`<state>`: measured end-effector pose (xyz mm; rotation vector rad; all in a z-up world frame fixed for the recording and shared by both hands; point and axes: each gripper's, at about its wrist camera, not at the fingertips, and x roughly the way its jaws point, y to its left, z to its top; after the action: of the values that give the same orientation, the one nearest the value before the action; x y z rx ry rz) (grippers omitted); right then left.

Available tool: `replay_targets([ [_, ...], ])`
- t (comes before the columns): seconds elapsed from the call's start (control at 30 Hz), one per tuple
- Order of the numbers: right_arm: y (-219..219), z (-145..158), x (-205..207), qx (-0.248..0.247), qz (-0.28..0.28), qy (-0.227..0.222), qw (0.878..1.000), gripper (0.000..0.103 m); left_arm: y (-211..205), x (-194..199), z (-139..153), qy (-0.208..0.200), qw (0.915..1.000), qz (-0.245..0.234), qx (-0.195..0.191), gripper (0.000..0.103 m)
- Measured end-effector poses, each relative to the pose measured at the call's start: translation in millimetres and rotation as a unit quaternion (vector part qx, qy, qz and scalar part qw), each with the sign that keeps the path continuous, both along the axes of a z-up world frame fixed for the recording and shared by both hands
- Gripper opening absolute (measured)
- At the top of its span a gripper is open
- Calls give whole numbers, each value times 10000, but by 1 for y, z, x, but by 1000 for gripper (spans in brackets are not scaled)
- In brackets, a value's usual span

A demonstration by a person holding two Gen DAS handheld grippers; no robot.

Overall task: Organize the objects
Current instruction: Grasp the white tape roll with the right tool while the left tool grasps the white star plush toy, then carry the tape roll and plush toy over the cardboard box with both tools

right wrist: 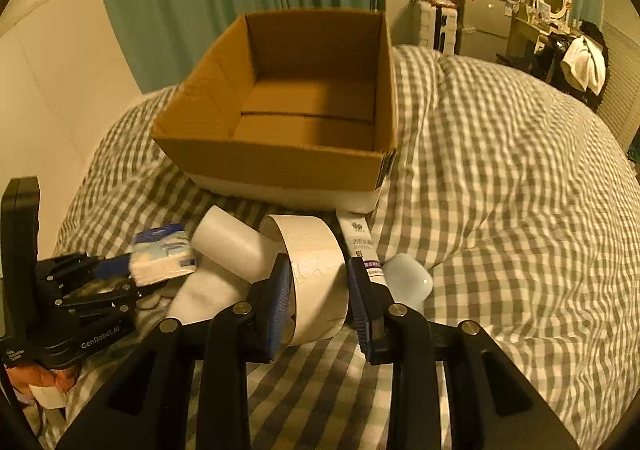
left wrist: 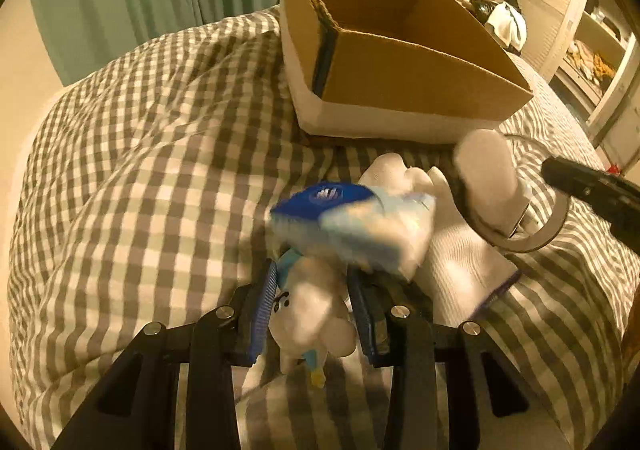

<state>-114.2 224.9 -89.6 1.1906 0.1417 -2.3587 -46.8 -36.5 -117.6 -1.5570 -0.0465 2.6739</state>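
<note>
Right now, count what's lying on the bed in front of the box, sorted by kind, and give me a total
Tape roll: 1
White cylinder: 1
Tissue pack: 1
Plush toy: 1
White tube: 1
Pale rounded case: 1
Sock: 1
Total: 7, with the cardboard box not counted.

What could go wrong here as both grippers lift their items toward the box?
1. The left gripper pinches a soft white plush toy; the tissue pack lies against it and could be dragged along.
2. The right gripper clamps the tape roll by its flat sides; the white cylinder and tube touch it and may roll.
3. The cardboard box sits on a soft, wrinkled duvet and could tip if bumped.
</note>
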Motion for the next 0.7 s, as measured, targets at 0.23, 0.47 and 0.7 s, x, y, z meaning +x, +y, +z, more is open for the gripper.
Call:
replay_targets([
  [0.23,0,26,10,-95,-3,332,9994,24,-2,26,25,292,9995,131,-24,36],
  [0.47,-1,49,25,-71,29,630,9980,24,-7,32,41,416,9987,285,32,35],
  [0.7,4,66,39,-99,13,796,9968,24,-3,46,60,644,9976,237,-5,10],
])
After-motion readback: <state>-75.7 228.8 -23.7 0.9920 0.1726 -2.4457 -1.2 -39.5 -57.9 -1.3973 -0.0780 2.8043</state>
